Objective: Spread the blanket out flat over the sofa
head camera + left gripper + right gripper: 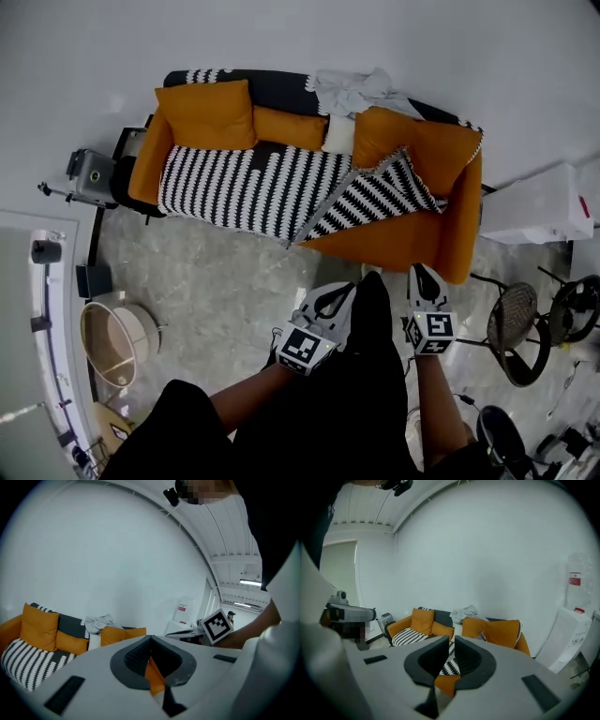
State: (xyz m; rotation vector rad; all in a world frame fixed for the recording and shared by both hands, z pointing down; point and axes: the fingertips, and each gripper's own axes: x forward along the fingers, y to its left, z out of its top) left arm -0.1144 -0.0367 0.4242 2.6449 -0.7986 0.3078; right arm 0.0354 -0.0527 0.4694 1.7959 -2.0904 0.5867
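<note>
The white wall (375, 28) and the grey marbled floor (216, 281) take up most of what we see from the head view. Against the wall stands the long orange fabric sofa (394, 246).

The black-and-white zigzag-striped blanket (244, 187) lies over the left and middle of the seat and hangs over its front edge. Its right part is turned back in a slanted flap, and the right end of the seat is bare orange. A dark cloth with a patterned edge (281, 89) runs along the top of the backrest.

A square orange cushion (206, 114) leans in the left corner. A crumpled grey cloth (352, 91) sits on the backrest near the middle, with a small white cushion (339, 134) just below it.

To the right of the sofa is a white box-shaped cabinet (539, 204), and nearer us a black wire chair (513, 328). A round cream basket (117, 339) stands on the floor at the left.

We hold both tools over the floor, well apart from the sofa and pointing toward it. The left gripper (349, 289) has its jaws together on nothing. The right gripper (419, 270) also has its jaws closed and empty.
</note>
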